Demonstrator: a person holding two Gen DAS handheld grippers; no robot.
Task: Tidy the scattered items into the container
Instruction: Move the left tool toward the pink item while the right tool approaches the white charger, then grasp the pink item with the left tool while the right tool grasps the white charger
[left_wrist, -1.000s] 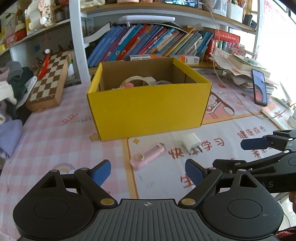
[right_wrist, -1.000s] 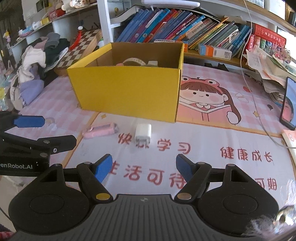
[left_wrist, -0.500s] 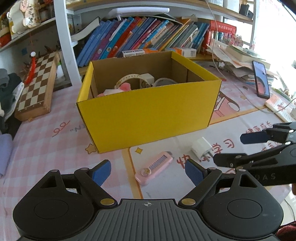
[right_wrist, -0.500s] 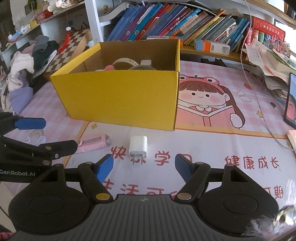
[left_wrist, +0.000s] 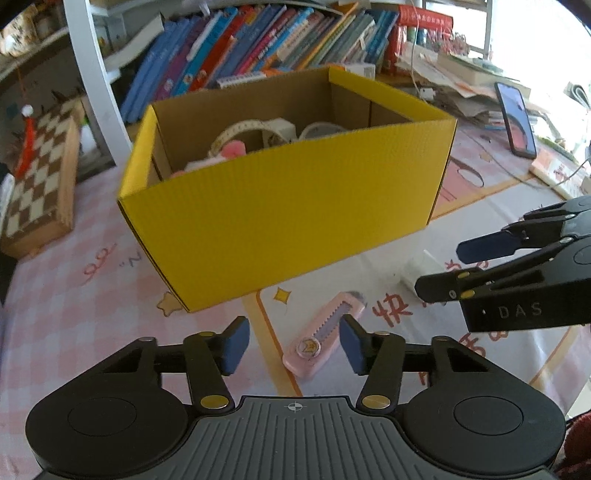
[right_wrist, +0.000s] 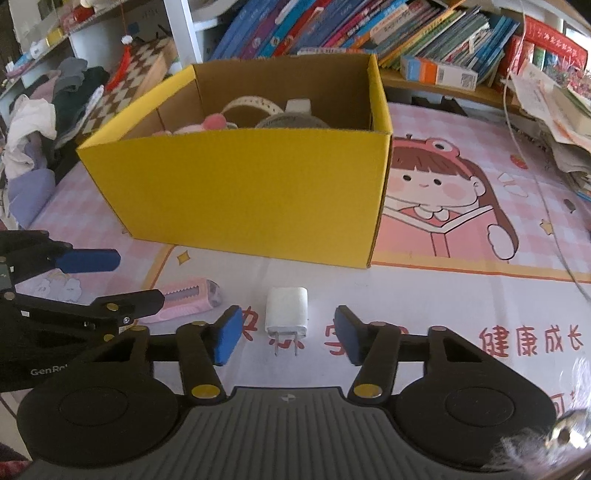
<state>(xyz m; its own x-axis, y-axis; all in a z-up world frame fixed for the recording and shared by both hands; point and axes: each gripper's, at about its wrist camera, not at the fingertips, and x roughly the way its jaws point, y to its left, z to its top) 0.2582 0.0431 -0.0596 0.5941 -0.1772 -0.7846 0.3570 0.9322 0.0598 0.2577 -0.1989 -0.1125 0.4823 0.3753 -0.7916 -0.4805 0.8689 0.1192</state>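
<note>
A yellow cardboard box (left_wrist: 288, 218) (right_wrist: 240, 192) stands on the pink mat and holds a tape roll and other small items. A pink utility knife (left_wrist: 325, 328) (right_wrist: 188, 299) lies in front of it. My left gripper (left_wrist: 293, 345) is open just above the knife, with the knife partly between its fingers. A white charger plug (right_wrist: 287, 312) (left_wrist: 419, 267) lies to the knife's right. My right gripper (right_wrist: 286, 334) is open with its blue pads on either side of the plug's pronged end, not touching it.
A chessboard case (left_wrist: 37, 181) and clothes (right_wrist: 33, 122) lie to the left. A bookshelf (left_wrist: 258, 40) runs behind the box. A phone (left_wrist: 515, 118), papers and a cable (right_wrist: 535, 192) lie to the right.
Both grippers have moved forward and down towards the mat. The left has closed in on the pink knife and narrowed its opening. The right has closed in on the white plug.
</note>
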